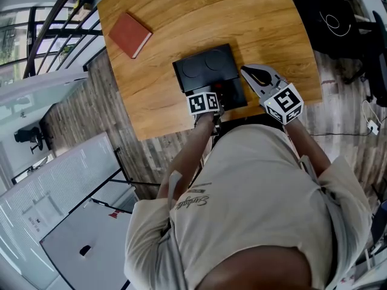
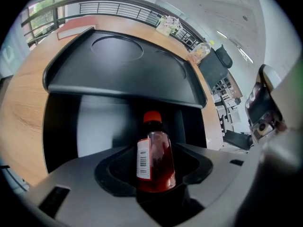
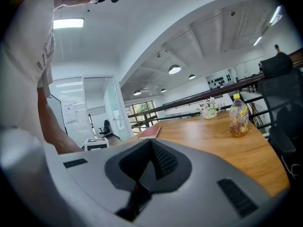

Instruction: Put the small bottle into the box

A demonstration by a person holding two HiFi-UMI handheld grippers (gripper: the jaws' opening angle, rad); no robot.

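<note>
Left tool pinches the bottle low, before the open box. Clipping the lid could tip it; right tool sits closed, empty.

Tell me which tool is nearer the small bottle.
Left. The left tool is shut on the small bottle, holding it upright at the black box. The right tool is apart, to the bottle's right beside the box, shut and empty.
</note>
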